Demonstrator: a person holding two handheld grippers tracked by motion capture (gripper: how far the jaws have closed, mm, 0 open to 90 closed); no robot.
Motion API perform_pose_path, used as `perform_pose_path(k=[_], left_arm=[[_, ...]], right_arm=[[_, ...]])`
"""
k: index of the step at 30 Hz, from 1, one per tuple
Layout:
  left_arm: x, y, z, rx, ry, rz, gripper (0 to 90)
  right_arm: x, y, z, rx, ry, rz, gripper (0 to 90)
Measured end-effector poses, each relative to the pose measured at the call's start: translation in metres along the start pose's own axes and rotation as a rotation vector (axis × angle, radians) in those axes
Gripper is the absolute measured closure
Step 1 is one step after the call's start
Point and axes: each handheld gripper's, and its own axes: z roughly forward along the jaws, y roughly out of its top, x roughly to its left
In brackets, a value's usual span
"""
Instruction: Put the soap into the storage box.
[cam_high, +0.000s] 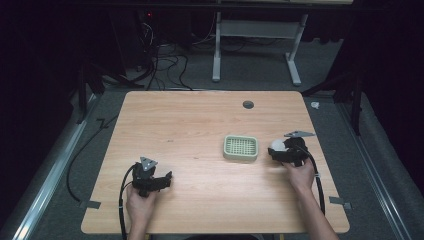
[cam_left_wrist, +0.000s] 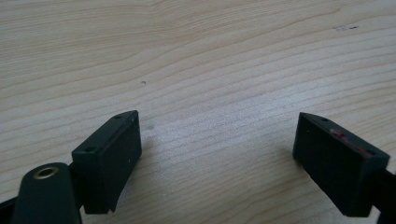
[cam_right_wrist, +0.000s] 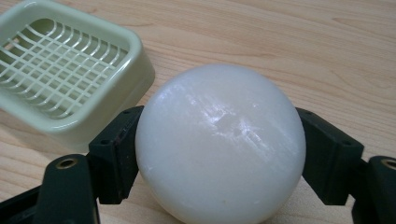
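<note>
Nearest the person's edge of the table (cam_high: 200, 115), toward its near left corner, the left gripper (cam_high: 161, 181) rests low over bare wood with its jaws spread wide and nothing between them. Further in, near the right edge, the right gripper (cam_high: 278, 149) is pinching a round white bar of soap (cam_right_wrist: 219, 144); in the right gripper view both black jaws press against its flanks, and the bar bulges well above them. Just beside it, toward the table's middle, sits a pale green soap dish (cam_high: 240, 147) with a slotted grid floor, empty. Beyond that, a small dark grommet (cam_high: 248, 104) lies near the far edge.

My guess is the soap is meant for the dish. The bar looks slick and rounded, so the squeeze should stay steady. Lift it clear of the dish's raised rim, centre it over the grid, lower it level and only then let the jaws part.
</note>
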Motion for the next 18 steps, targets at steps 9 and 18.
perform_pose_path(k=[9,18], left_arm=[[0.0,0.0,0.0,0.0,0.0,0.0,16.1],[0.0,0.0,0.0,0.0,0.0,0.0,16.1]], right_arm=[[0.0,0.002,-0.008,-0.013,0.018,0.001,24.3],[0.001,0.002,-0.014,-0.025,0.029,-0.002,24.3]])
